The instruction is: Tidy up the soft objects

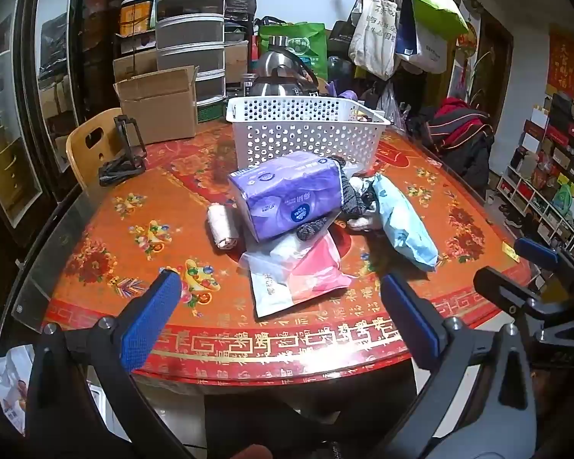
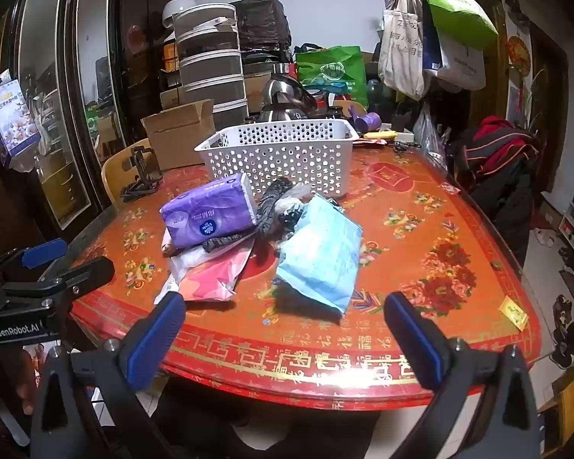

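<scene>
A pile of soft things lies mid-table in front of a white perforated basket point(image 1: 306, 130) point(image 2: 283, 153). It holds a purple tissue pack point(image 1: 287, 195) point(image 2: 210, 214), a light blue pack point(image 1: 401, 225) point(image 2: 321, 256), a pink and white pouch point(image 1: 294, 271) point(image 2: 210, 271), dark knitted cloth point(image 1: 352, 195) point(image 2: 271, 202) and a small whitish roll point(image 1: 222, 225). My left gripper point(image 1: 279, 313) is open and empty near the table's front edge. My right gripper point(image 2: 285, 329) is open and empty, short of the blue pack. Each gripper shows at the edge of the other's view.
The table has a red patterned cover point(image 1: 134, 229) point(image 2: 421, 229). A cardboard box point(image 1: 160, 103), a black stand point(image 1: 124, 153) and a steel kettle point(image 1: 283, 72) stand at the back. A wooden chair point(image 1: 88, 145) is at the left. Bags hang behind on the right point(image 2: 421, 38).
</scene>
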A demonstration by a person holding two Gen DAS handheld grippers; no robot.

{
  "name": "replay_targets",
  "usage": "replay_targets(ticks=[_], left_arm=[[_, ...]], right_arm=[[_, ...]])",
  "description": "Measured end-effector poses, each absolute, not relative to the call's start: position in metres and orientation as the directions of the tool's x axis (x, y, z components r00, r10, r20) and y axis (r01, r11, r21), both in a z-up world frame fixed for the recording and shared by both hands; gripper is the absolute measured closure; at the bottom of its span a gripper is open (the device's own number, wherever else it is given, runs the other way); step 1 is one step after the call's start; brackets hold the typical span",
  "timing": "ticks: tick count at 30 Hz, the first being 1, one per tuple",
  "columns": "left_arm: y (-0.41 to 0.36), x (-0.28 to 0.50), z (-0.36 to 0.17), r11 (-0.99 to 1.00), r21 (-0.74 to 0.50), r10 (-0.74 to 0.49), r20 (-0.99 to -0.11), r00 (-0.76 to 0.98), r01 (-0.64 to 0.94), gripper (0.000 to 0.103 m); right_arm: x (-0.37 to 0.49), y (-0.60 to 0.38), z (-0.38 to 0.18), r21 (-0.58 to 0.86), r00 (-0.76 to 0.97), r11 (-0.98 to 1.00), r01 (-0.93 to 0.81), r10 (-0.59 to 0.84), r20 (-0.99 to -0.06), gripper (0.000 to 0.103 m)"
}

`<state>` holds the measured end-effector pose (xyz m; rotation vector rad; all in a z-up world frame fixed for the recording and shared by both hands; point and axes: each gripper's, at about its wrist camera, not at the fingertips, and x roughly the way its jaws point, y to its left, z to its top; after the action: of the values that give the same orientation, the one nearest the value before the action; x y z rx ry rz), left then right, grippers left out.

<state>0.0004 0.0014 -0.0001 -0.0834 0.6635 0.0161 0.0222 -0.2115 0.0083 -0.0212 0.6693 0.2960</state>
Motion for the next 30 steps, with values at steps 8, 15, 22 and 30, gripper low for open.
replay_targets(ticks=[8, 15, 22, 30], left_arm=[[0.007, 0.006, -0.001, 0.998, -0.039, 0.017, -0.620, 0.784, -0.053, 0.000], [-0.002, 0.000, -0.001, 0.998, -0.048, 0.006, -0.607, 0.794, -0.044, 0.000], [-0.002, 0.001, -0.004, 0.998, -0.049, 0.004, -0.608, 0.794, -0.043, 0.000], [-0.002, 0.001, -0.005, 0.998, -0.046, 0.007, -0.609, 0.793, -0.044, 0.000]], right_arm=[[0.022, -0.212, 0.008, 0.084, 0.747, 0.957, -0.277, 0.270, -0.608, 0.000], [0.025, -0.211, 0.008, 0.083, 0.744, 0.956, -0.280, 0.270, -0.611, 0.000], [0.022, -0.212, 0.009, 0.088, 0.744, 0.956, -0.279, 0.273, -0.609, 0.000], [0.022, -0.211, 0.005, 0.091, 0.741, 0.955, -0.281, 0.276, -0.611, 0.000]])
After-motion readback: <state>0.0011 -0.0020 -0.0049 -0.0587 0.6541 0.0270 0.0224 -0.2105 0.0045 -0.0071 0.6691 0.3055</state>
